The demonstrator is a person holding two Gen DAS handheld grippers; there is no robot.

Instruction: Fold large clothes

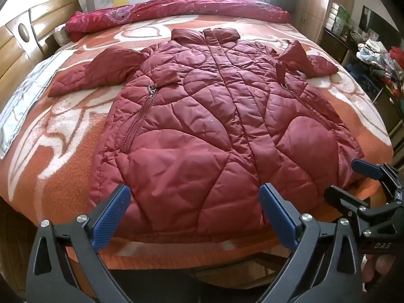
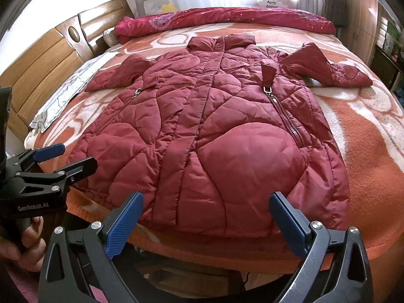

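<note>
I see the dark red quilted coat (image 1: 207, 116) lying front up and spread flat on the orange-and-white blanket (image 1: 75, 136) of the bed, collar towards the far rail, hem at the near edge, both sleeves out to the sides. My left gripper (image 1: 194, 202) hangs above the hem with its jaws spread wide, nothing between the blue pads (image 1: 111, 214). My right gripper (image 2: 205, 210) hangs just beside it (over the same hem), equally wide and empty. A folded red quilt (image 2: 227, 20) lies beyond the collar
</note>
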